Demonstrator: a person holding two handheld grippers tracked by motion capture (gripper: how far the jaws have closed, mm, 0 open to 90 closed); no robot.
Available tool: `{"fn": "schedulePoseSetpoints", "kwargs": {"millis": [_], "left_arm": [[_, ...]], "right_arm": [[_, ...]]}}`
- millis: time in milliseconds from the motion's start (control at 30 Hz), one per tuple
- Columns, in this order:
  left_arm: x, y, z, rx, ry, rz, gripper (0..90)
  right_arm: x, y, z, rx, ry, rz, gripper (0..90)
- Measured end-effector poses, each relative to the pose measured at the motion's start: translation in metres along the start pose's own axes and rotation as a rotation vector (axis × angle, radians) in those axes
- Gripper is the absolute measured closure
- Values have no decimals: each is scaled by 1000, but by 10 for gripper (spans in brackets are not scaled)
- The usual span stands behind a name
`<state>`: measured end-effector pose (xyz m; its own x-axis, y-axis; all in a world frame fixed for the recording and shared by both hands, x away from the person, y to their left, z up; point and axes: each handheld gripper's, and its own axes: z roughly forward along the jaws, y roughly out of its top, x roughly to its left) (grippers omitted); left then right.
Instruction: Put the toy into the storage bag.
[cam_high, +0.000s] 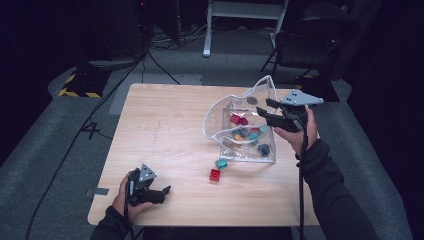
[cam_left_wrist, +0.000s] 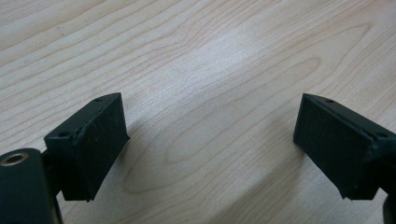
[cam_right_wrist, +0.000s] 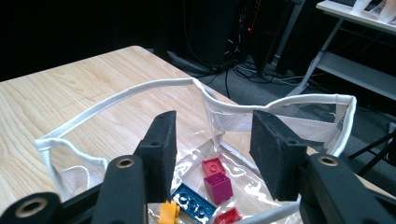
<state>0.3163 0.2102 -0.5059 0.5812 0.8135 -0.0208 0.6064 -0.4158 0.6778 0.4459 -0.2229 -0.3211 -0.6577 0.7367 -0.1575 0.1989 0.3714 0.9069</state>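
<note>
Pale wood forms the tabletop (cam_high: 165, 130), which carries everything here; toward its right edge sits a clear plastic pouch (cam_high: 245, 127) with a white-trimmed rim, its mouth gaping open and facing left and up, so that pieces can be dropped in; inside it lie several toy bricks, among them a magenta brick (cam_right_wrist: 218, 185), a blue brick (cam_right_wrist: 192, 201) and a yellow one (cam_right_wrist: 169, 212); the right gripper (cam_high: 270, 111) hovers at the pouch's right side, held by a hand in a dark sleeve; in the right gripper view its jaws stand partly apart with the white rim (cam_right_wrist: 140, 91) beyond them, and nothing is pressed between the pads, though the lower rim near the right jaw is hard to judge; it seems placed to steady or spread the opening; the left gripper (cam_high: 162, 192) rests near the front left corner of the tabletop, jaws wide and empty over bare wood, apparently waiting; two loose pieces lie outside the pouch, just in front of its mouth near the middle of the tabletop: a teal brick (cam_high: 221, 163) and a smaller red brick (cam_high: 215, 174), probably next to go in.
</note>
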Motion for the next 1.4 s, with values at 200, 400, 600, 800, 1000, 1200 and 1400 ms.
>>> {"fn": "schedulePoseSetpoints", "kwargs": {"millis": [200,400,600,800,1000,1200,1400], "left_arm": [[0,0,0,0,0,0,100],[0,0,0,0,0,0,100],[0,0,0,0,0,0,100],[0,0,0,0,0,0,100],[0,0,0,0,0,0,100],[0,0,0,0,0,0,100],[0,0,0,0,0,0,100]], "right_arm": [[6,-2,-10,-18,15,-11,491],[22,-7,-30,-57,46,-56,478],[38,-17,-45,-61,80,-82,476],[53,-33,-53,-59,124,-83,473],[61,-49,-51,-46,160,-76,470],[72,-67,-41,-29,219,-65,460],[90,-85,-27,-4,285,-78,449]]}}
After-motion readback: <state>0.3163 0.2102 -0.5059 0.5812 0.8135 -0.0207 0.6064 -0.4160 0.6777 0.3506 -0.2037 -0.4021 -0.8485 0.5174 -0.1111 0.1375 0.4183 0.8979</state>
